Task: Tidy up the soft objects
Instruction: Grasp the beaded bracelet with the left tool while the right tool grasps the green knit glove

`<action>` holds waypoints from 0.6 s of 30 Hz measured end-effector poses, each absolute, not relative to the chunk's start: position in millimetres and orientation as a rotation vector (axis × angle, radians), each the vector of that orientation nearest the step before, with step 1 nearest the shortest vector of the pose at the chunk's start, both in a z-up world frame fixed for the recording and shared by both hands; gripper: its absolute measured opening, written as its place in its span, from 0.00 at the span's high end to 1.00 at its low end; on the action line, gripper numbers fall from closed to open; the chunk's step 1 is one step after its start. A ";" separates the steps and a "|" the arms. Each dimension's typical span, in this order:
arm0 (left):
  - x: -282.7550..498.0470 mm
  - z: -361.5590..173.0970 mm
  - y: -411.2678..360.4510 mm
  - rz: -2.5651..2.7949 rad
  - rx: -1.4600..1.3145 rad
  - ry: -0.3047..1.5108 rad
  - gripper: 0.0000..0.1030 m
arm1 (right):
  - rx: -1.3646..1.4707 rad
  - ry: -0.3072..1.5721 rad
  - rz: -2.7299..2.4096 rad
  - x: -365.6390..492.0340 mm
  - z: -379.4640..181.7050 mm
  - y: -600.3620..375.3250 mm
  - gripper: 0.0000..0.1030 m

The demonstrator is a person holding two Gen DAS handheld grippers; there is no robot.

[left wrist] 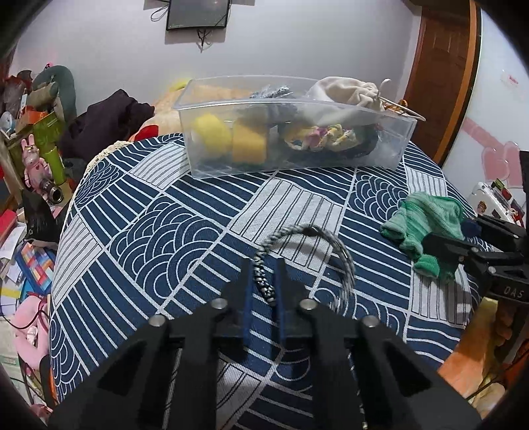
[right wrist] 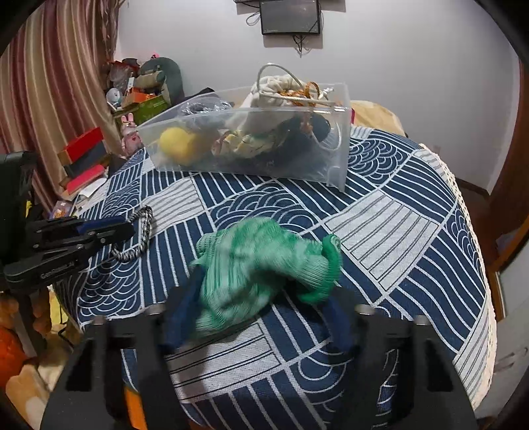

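Observation:
A clear plastic bin (left wrist: 390,158) stands at the far side of the table and holds a yellow ball (left wrist: 211,134), a cream drawstring bag (left wrist: 347,91) and other soft items; it also shows in the right wrist view (right wrist: 337,165). My left gripper (left wrist: 264,278) is shut on a black-and-white braided cord (left wrist: 330,238), which loops over the cloth. My right gripper (right wrist: 261,297) has its jaws apart around a green knitted cloth (right wrist: 261,264) on the table. The green cloth (left wrist: 426,225) and the right gripper (left wrist: 453,238) also show in the left wrist view. The left gripper (right wrist: 122,231) and cord (right wrist: 142,238) show in the right wrist view.
The table wears a blue-and-white patterned cloth (left wrist: 185,231). Clutter of boxes, toys and books (left wrist: 33,158) lies to the left beyond the table edge. A monitor (right wrist: 291,16) hangs on the wall. A wooden door (left wrist: 443,72) is at the right.

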State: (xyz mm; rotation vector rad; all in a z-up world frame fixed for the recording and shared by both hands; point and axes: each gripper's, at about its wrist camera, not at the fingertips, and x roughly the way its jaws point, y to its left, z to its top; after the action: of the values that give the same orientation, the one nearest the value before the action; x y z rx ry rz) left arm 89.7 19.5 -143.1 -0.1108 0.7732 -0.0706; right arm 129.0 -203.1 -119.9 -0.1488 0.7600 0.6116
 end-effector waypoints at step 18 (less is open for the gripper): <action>92.6 -80.2 25.0 -0.070 -0.145 0.602 0.95 | -0.105 0.595 0.633 123.0 -68.9 -200.0 0.79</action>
State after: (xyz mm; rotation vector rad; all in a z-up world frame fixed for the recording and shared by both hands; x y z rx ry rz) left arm 92.6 25.0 -80.2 -0.1449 0.6020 -0.0699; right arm 123.0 -200.0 -68.9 -0.1051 0.5952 0.6326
